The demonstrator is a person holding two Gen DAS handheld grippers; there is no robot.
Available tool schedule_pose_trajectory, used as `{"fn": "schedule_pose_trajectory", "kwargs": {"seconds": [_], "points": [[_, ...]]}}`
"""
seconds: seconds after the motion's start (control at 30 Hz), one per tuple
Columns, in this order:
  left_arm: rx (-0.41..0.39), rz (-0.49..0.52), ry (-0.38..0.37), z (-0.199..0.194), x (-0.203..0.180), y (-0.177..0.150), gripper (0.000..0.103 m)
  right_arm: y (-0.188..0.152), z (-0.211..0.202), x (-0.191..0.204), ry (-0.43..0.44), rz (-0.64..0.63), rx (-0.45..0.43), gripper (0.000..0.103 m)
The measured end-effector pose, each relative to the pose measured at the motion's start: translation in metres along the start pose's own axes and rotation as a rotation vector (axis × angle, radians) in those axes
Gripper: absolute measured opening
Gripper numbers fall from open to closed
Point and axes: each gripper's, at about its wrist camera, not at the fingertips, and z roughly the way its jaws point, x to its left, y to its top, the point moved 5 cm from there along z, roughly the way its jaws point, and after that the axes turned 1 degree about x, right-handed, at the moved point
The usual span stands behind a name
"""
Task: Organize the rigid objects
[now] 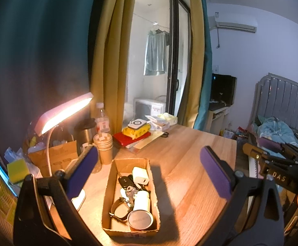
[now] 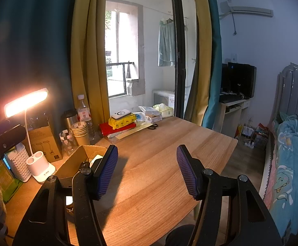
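Note:
An open cardboard box [image 1: 116,168] lies on the wooden table [image 1: 185,155]. In it are a white charger [image 1: 140,175], a black car key [image 1: 125,181], metal keys [image 1: 129,191], a white bottle [image 1: 141,202], a wristwatch [image 1: 118,207] and a round metal tin [image 1: 140,219]. My left gripper [image 1: 149,170] hovers above the box, open and empty. My right gripper [image 2: 147,170] is open and empty over bare table, right of the box [image 2: 75,160], whose contents are mostly hidden behind the left finger.
A lit desk lamp [image 2: 26,102] stands at the left with a cardboard carton [image 2: 44,141], paper cups [image 2: 80,132], a steel flask [image 2: 69,119] and a water bottle [image 2: 83,110]. Books and packets [image 2: 120,125] and scissors [image 2: 153,126] lie at the table's far edge. A bed [image 2: 292,153] is right.

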Motion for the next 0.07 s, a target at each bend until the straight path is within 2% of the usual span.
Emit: {"fn": "schedule_pose_trajectory", "kwargs": {"seconds": [0.07], "points": [[0.002, -0.015, -0.027, 0.0003, 0.0004, 0.0005, 0.101, -0.0008, 0.0003, -0.0002, 0.001, 0.0, 0.001, 0.063]]}}
